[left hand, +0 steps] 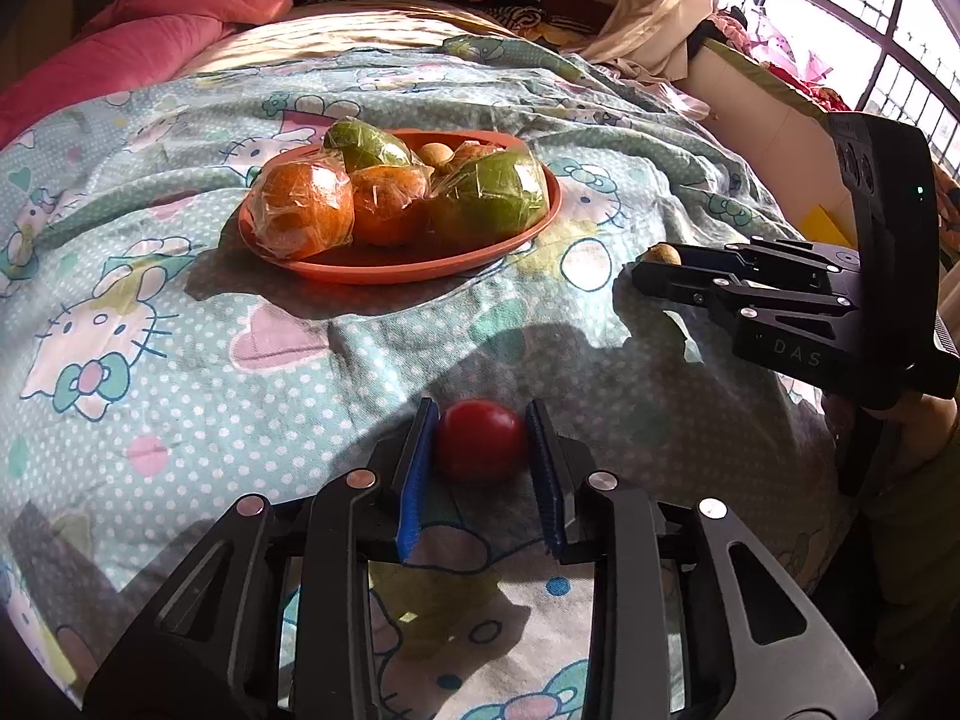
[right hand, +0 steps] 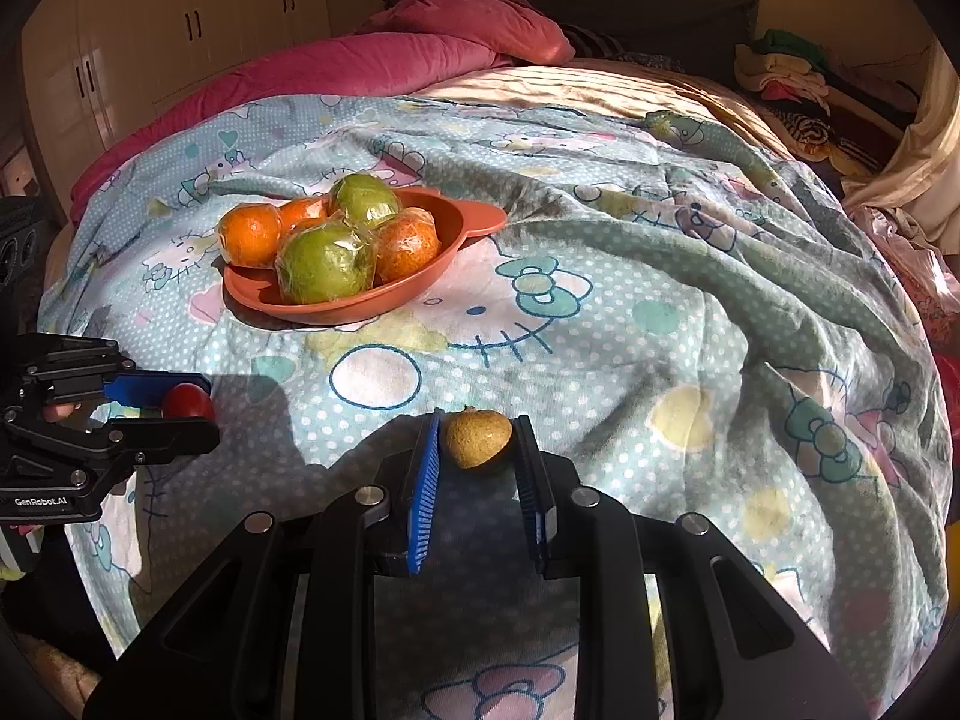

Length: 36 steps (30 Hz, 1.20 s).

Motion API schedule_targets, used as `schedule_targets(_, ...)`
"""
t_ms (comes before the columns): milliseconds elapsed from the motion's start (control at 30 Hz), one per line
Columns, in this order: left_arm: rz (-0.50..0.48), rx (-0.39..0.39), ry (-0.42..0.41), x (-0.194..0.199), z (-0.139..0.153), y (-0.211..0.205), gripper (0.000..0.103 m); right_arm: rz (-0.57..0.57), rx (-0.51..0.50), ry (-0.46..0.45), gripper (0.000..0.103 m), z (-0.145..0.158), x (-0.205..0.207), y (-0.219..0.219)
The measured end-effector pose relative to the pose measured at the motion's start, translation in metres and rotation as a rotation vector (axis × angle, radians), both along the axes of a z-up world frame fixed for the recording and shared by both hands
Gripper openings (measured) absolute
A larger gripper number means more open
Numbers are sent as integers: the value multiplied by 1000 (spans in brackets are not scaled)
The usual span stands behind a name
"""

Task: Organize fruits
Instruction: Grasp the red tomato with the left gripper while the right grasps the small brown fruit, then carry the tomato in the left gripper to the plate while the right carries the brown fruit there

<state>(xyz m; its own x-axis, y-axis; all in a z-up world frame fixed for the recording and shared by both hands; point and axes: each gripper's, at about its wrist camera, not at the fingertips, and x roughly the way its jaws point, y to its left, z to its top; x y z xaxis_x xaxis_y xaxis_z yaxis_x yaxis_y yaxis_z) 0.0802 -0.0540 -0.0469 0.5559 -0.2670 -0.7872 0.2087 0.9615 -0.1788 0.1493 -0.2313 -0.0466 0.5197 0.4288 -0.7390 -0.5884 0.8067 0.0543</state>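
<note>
Two small fruits are in hand, one per gripper, and both must travel the same way: toward the orange plate (left hand: pixel 336 267) that lies ahead on the bed (left hand: pixel 180 360). In the left wrist view the left gripper (left hand: pixel 482 441) pinches a red fruit (left hand: pixel 482 441) between its blue pads at lower centre of the frame, and the plate sits straight up-frame, slightly left, near but apart. In the right wrist view the right gripper (right hand: pixel 478 438) is closed on a brown fruit (right hand: pixel 478 438) at lower centre, and the plate lies up-frame and clearly to the left. I judge the left gripper the nearer and more squarely aimed.

The plate is already crowded with wrapped oranges (left hand: pixel 303 210) and green fruits (left hand: pixel 492 198). Free room shows mainly along its near rim, so each release likely needs that edge; a round fruit could roll off onto the soft bedding.
</note>
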Motion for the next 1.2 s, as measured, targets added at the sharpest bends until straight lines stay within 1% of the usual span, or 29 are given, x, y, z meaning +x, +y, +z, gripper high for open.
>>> schedule_targets(133, -4, -2, -4, -1, 2, 0, 22, 4, 17, -11, 23, 4, -3, -1)
schedule_targets(233, -4, -27, -4, -1, 8, 5, 22, 9, 33, -20, 23, 9, -5, -2)
schedule_targets(533, 34, -48, -51, 3, 33, 18, 22, 28, 74, -31, 23, 21, -10, -1)
schedule_targets(867, 50, -37, -101, 21, 54, 18, 22, 54, 132, -44, 23, 41, -10, 4)
schedule_targets(1200, 59, -13, -114, 40, 56, 18, 22, 77, 129, -89, 23, 65, 2, 12)
